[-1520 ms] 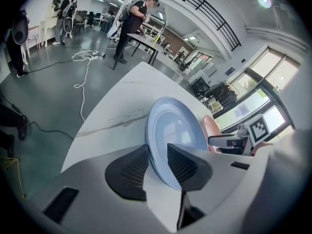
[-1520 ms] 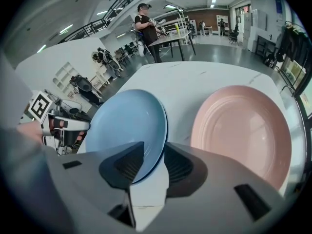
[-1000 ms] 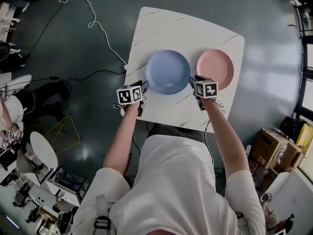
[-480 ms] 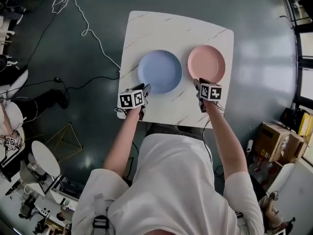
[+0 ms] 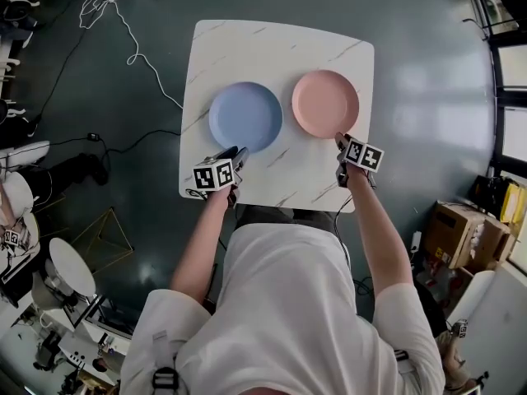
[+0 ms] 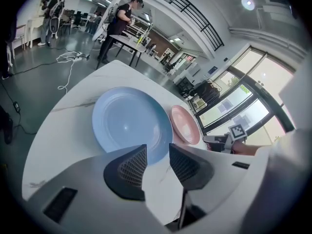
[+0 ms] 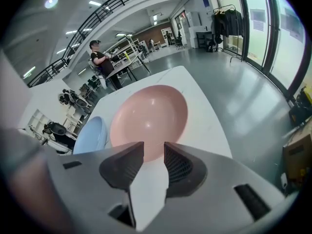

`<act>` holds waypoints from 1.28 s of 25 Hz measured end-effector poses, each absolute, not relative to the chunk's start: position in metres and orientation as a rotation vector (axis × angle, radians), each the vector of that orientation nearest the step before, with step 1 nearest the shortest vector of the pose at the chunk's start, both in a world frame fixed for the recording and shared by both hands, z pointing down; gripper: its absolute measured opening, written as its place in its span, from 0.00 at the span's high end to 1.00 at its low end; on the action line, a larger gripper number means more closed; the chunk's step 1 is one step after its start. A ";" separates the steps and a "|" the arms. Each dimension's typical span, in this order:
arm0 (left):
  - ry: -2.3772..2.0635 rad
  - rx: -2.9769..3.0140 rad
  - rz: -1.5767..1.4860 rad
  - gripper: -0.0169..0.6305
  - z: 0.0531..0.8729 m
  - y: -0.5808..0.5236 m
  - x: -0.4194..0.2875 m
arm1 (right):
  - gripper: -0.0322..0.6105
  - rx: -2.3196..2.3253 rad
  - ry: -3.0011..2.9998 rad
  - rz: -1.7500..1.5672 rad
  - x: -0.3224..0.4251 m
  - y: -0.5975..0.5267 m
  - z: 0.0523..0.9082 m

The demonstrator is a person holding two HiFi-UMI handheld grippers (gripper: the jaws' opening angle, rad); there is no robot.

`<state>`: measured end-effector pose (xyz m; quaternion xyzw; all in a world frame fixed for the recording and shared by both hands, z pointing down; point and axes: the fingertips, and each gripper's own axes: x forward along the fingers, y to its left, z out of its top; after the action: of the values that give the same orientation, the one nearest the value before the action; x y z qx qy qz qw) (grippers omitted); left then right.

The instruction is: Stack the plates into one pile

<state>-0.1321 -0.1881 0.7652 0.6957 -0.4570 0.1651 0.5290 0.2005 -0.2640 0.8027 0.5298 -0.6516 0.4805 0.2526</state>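
A square white table top with faint grey marble veining [image 5: 272, 44] stands on a dark glossy floor, and both plates lie on it, each flat and right way up, not yet stacked. The round light-blue plate [image 5: 245, 116] sits left of the table's middle. The round pink plate [image 5: 325, 104] lies at its 3 o'clock, just beside it, with a thin strip of table showing between the two rims in the head view. The left gripper [image 5: 239, 153] hangs at about 6 o'clock of the blue plate, tips close to the near rim, with its black-and-white marker cube [image 5: 214, 174] behind it at the table's near edge. In the left gripper view its dark ribbed pads [image 6: 132, 167] stand well apart with only bare table top between them; the blue plate's rim lies just past the tips, and nothing is gripped. The right gripper [image 5: 339, 138] is at about 5 o'clock of the pink plate, tips at its rim, with its own marker cube [image 5: 363, 155] behind. In the right gripper view its pads [image 7: 179, 167] are likewise spread wide and empty, with the pink plate's near rim just beyond them. A white cable [image 5: 132, 39] trails across the floor at 10 o'clock from the table, and a brown cardboard box [image 5: 457, 235] sits at 4 o'clock.
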 end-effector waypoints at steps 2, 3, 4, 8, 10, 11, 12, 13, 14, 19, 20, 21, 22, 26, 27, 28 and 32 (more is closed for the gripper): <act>-1.092 1.646 0.387 0.74 0.765 -0.182 -0.119 | 0.73 1.440 -1.765 1.321 0.215 -0.263 0.808; -1.095 1.640 0.391 0.74 0.765 -0.179 -0.113 | 0.73 1.437 -1.762 1.326 0.220 -0.264 0.811; -1.099 1.634 0.397 0.74 0.766 -0.177 -0.109 | 0.73 1.432 -1.759 1.333 0.225 -0.264 0.815; -1.115 1.616 0.395 0.82 0.768 -0.170 -0.096 | 0.73 1.425 -1.748 1.402 0.235 -0.270 0.828; -1.121 1.608 0.396 0.86 0.767 -0.164 -0.091 | 0.73 1.428 -1.739 1.442 0.238 -0.273 0.833; -1.125 1.606 0.399 0.87 0.768 -0.161 -0.089 | 0.73 1.429 -1.736 1.459 0.241 -0.274 0.835; -1.129 1.604 0.401 0.89 0.768 -0.158 -0.086 | 0.73 1.429 -1.734 1.472 0.244 -0.276 0.837; -1.132 1.602 0.402 0.91 0.768 -0.156 -0.085 | 0.73 1.426 -1.735 1.482 0.246 -0.278 0.839; -1.134 1.598 0.402 0.92 0.769 -0.154 -0.084 | 0.73 1.421 -1.735 1.489 0.247 -0.280 0.840; -1.143 1.580 0.394 0.95 0.775 -0.141 -0.082 | 0.73 1.388 -1.742 1.506 0.244 -0.288 0.848; -1.146 1.576 0.390 0.95 0.775 -0.139 -0.083 | 0.73 1.385 -1.744 1.516 0.243 -0.289 0.850; -1.151 1.571 0.385 0.95 0.775 -0.138 -0.084 | 0.73 1.383 -1.744 1.530 0.242 -0.291 0.851; -1.157 1.565 0.379 0.95 0.775 -0.138 -0.085 | 0.73 1.383 -1.743 1.544 0.241 -0.293 0.852; -1.178 1.544 0.360 0.95 0.774 -0.134 -0.088 | 0.80 1.400 -1.736 1.601 0.238 -0.301 0.855; -1.184 1.538 0.359 0.95 0.775 -0.132 -0.090 | 0.81 1.417 -1.729 1.617 0.238 -0.303 0.855; -1.190 1.533 0.359 0.95 0.776 -0.130 -0.093 | 0.83 1.441 -1.719 1.638 0.239 -0.305 0.854; -1.214 1.515 0.366 0.95 0.779 -0.118 -0.106 | 0.88 1.562 -1.652 1.769 0.244 -0.311 0.851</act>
<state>-0.1059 -0.1183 0.7790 0.6403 -0.5129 0.1547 0.5504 0.2435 -0.3114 0.8510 0.5376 -0.5686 0.6089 0.1298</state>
